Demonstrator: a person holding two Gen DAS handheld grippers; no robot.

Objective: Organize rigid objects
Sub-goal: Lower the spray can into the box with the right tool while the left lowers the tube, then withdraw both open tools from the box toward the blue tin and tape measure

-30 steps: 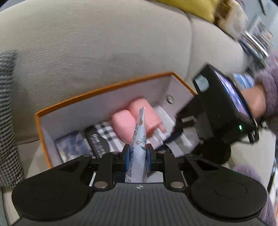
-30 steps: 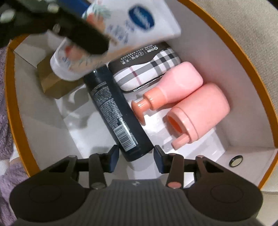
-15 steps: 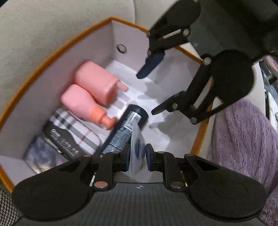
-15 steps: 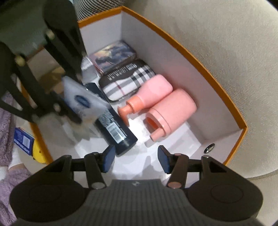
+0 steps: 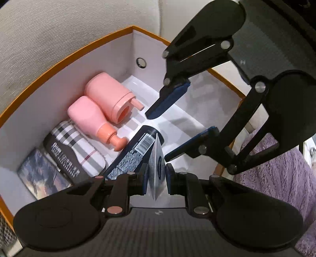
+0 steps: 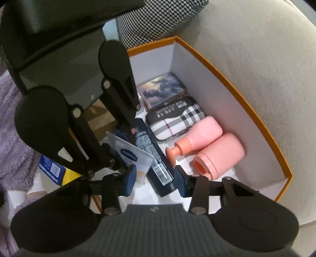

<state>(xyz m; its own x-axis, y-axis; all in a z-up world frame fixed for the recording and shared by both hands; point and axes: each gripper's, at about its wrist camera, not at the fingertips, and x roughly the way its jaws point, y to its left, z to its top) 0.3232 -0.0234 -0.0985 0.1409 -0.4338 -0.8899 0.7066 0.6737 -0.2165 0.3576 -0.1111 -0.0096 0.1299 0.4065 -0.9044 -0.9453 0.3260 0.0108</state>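
Gripping a flat white tube (image 5: 157,168) w/ a blue oval logo, the left gripper (image 5: 157,179) has both pads pressed on the tube's crimped end, jaws nearly together, pointing steeply down into an orange-rimmed box (image 5: 65,57) w/ white inner walls. Tube sticks out ahead of the claw, edge-on in the left wrist view, its far end over a dark navy bottle (image 5: 134,156) lying on the box floor just ahead and left of the jaws. Further left of the claw: a small pink pump bottle (image 5: 92,120), then a bigger pink bottle (image 5: 108,96) beside it, both on their sides, touching. Nearer the claw's left: a plaid case (image 5: 77,146) and a printed tin (image 5: 42,178), side by side along the box wall. Right gripper (image 6: 156,176) hangs above the same box, across from the left one, jaws apart w/ nothing clamped; they've just been closing a bit. Seen from the right wrist, navy bottle's base sits in line w/ the gap between its pads but lower down, not pinched. Tube is left of and ahead of that claw, pink bottles to its right. Box rests on a beige sofa cushion (image 6: 256,59); purple fuzzy fabric (image 5: 276,174) at the box's open side, a houndstooth cloth (image 6: 158,17) beyond its far end.
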